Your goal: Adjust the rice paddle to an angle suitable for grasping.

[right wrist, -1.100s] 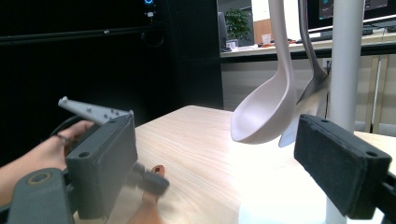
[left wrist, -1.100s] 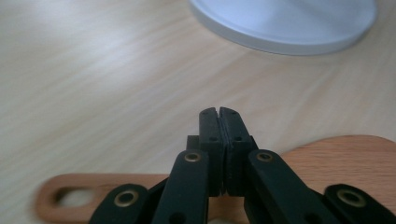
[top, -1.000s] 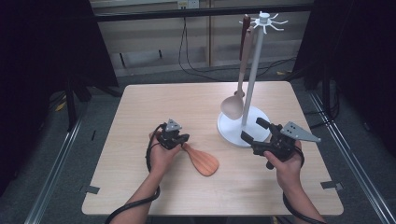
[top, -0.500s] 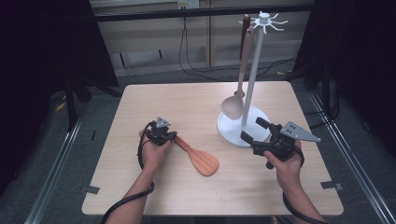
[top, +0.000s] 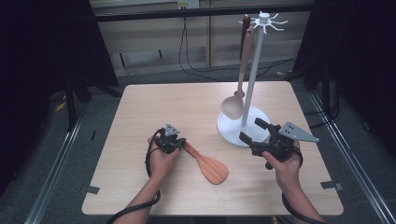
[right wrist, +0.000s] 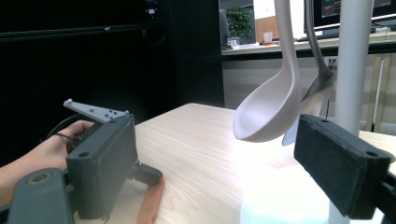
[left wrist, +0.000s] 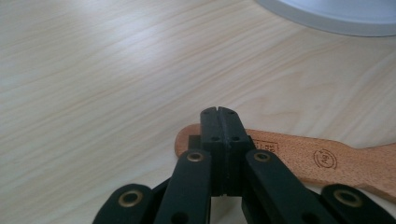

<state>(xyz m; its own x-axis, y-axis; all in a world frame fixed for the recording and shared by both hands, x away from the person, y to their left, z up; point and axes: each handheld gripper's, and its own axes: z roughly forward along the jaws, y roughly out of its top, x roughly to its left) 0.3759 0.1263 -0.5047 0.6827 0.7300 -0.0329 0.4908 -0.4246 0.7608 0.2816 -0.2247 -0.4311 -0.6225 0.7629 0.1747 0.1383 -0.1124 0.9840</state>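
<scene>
In the high view, a wooden spatula [top: 205,163] lies flat on the surface [top: 154,107], just below the middle of the frame, its broad blade pointing toward the lower right and its handle running up and left. The left gripper [top: 173,143] sits at the end of that handle, left of centre, held by the left hand [top: 161,161]. In the left gripper view the fingers [left wrist: 233,135] are pressed together with no gap between them, low over the rounded end of the handle [left wrist: 299,156], which crosses behind them toward the right edge; I cannot tell whether they pinch it or are merely shut above it.

The right gripper [top: 256,131] is at the centre right of the high view, held in the right hand [top: 285,165], just beside the round white base of a rack [top: 250,79]. Its fingers stand wide apart, pointing up and left toward the base. In the right gripper view one finger [right wrist: 100,165] is at the lower left and the other at the lower right, with nothing between them but surface.

The rack's white pole rises in the upper right of the high view. A pale ladle [top: 233,106] hangs from its top, bowl down, just above the base. A darker utensil [top: 243,35] hangs close behind it.
</scene>
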